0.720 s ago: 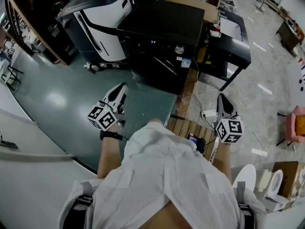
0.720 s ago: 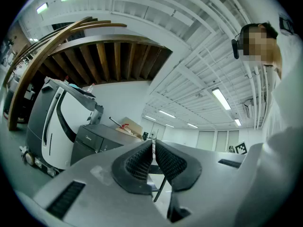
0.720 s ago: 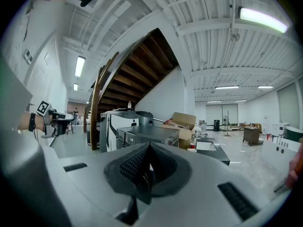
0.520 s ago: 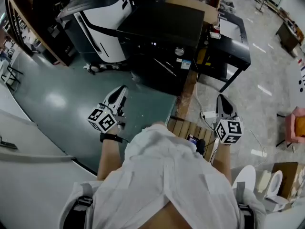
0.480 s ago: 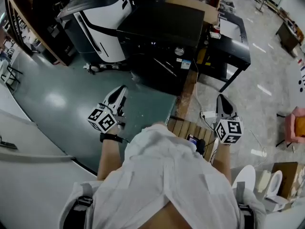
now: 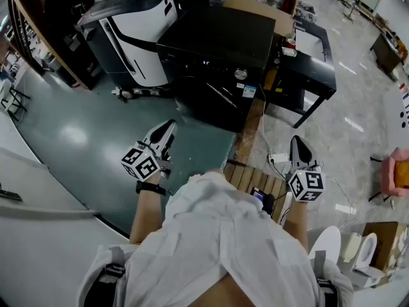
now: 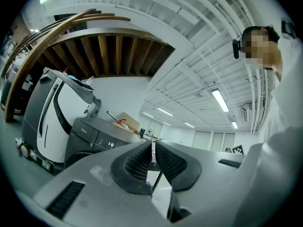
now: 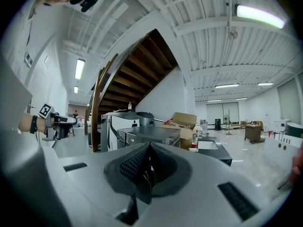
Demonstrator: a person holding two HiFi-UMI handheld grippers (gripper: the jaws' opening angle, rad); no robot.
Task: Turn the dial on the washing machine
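The black washing machine (image 6: 217, 50) stands ahead of me on the floor, with its round silver dial (image 6: 241, 74) at the right of the front panel. My left gripper (image 6: 170, 126) is held low over the green floor, well short of the machine's front. It is shut with nothing between its pads (image 7: 141, 162). My right gripper (image 6: 296, 141) hangs to the right above the wooden slats, also shut and empty. The machine shows far off in the left gripper view (image 7: 92, 135) and in the right gripper view (image 8: 147, 135).
A white and black appliance (image 6: 131, 31) stands left of the washer, with a cardboard box (image 6: 259, 4) behind it and a black table (image 6: 313, 53) to its right. A power strip (image 6: 279, 157) with a cable lies on the floor beside wooden slats (image 6: 252, 171).
The whole head view has slid down a little. Both grippers keep about the same distance from the machine and stay shut.
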